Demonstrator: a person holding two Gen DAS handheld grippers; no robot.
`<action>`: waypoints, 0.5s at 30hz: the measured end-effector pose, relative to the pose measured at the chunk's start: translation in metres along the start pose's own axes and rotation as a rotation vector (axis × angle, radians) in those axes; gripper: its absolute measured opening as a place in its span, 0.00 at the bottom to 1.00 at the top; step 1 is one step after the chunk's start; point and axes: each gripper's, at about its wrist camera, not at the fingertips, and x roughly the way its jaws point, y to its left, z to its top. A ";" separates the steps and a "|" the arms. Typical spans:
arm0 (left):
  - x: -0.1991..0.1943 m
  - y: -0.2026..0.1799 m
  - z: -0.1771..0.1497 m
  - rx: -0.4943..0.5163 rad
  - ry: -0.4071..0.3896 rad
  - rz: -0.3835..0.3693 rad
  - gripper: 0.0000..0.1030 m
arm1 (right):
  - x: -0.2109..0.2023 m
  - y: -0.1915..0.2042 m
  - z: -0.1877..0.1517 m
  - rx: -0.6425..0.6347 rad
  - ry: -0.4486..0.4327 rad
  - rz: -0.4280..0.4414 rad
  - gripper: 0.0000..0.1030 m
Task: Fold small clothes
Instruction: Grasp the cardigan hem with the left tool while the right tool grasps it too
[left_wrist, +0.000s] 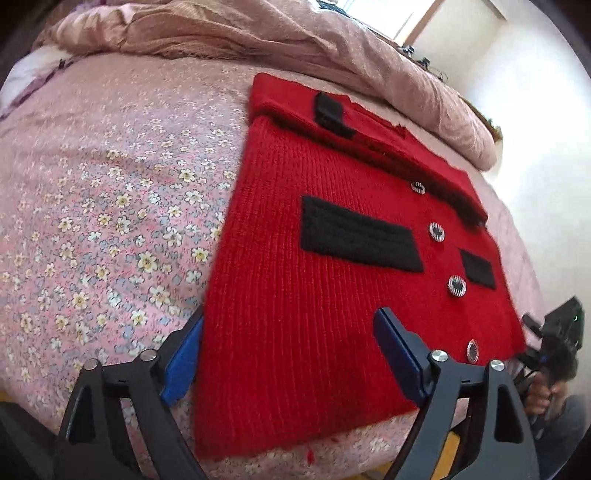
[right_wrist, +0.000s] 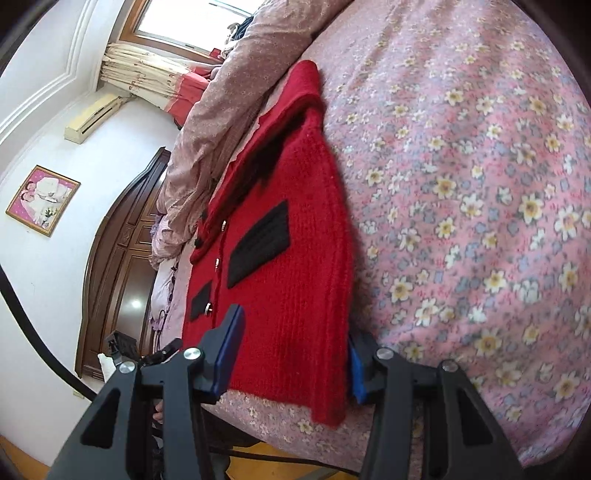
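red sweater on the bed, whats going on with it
A person holding a gripper in each hand is folding a red knit cardigan with black patches, spread on a pink floral bedsheet. The left gripper stands open around one hem corner. The right gripper straddles the opposite edge; whether its pads press the knit is unclear. One side is already folded inward.

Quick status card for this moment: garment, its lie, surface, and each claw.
garment: red knit cardigan with black patches and a row of buttons
lie: spread flat, one side already folded over along the far edge
surface: floral bedsheet; pink duvet bunched behind
left claw: open, straddling the cardigan's near edge, pads not pressing
right claw: fingers either side of the cardigan's near corner; grip unclear
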 end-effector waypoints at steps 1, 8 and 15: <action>-0.003 0.000 -0.003 -0.004 0.000 -0.011 0.75 | 0.001 -0.001 -0.002 0.014 0.002 0.021 0.50; -0.015 0.008 -0.020 -0.123 0.016 -0.134 0.75 | 0.007 -0.006 -0.009 0.055 0.020 0.080 0.48; -0.004 0.026 -0.015 -0.254 0.038 -0.112 0.09 | 0.006 -0.027 -0.013 0.138 0.010 0.047 0.11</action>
